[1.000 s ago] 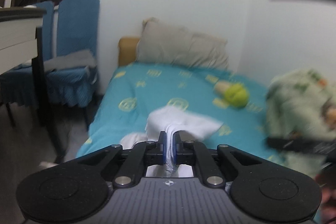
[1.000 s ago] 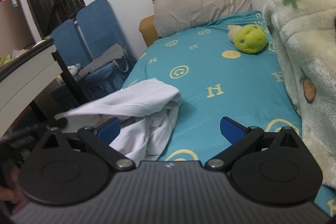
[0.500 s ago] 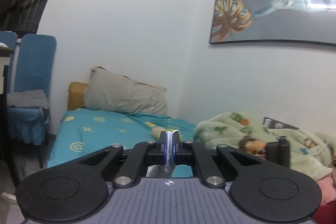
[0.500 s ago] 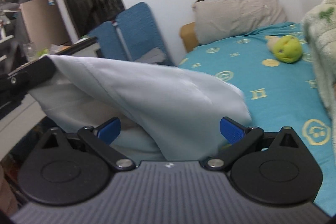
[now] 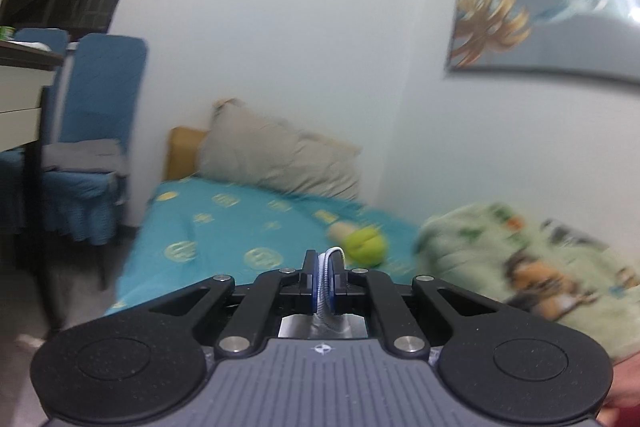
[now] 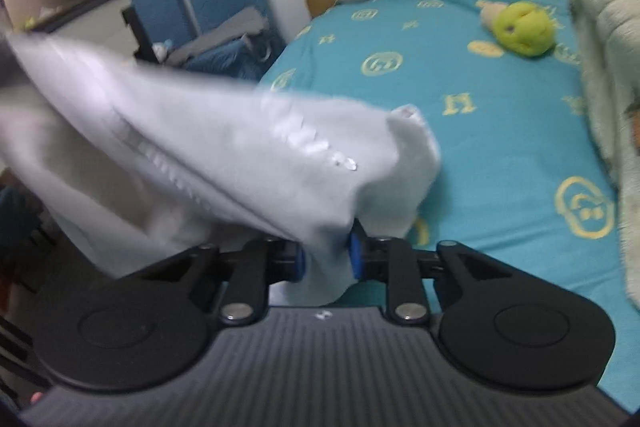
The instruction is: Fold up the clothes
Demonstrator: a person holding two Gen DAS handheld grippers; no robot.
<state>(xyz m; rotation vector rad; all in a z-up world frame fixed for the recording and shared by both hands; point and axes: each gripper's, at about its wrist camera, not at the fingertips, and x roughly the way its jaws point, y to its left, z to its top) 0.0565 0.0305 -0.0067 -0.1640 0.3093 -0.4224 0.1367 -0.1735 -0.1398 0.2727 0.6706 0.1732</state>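
**A:** Two grips on one white garment, as far as I can judge. Your left hand-held gripper is pinched tight on a thin ribbed hem, with a sliver of white cloth poking up between the jaws. Your right hand-held gripper has its jaws drawn in on a thick bunch of the same fabric, though a gap is left between the blue pads.

**B:** And where does the garment sit?

**A:** Up in the air, off the bed. It stretches from your right grip away toward the left edge of the right wrist view, and it sags over the near left corner of the mattress.

**B:** How will it handle?

**A:** Light and limp, I'd say. It drapes and creases freely, so it won't hold a shape unless you keep tension between your two grips. It looks neither slippery nor fragile.

**B:** Where should you hold it?

**A:** At seams and hems, where the layers are doubled. Your right grip holds a wad, which may hide a corner, so spread it flat on the bed.
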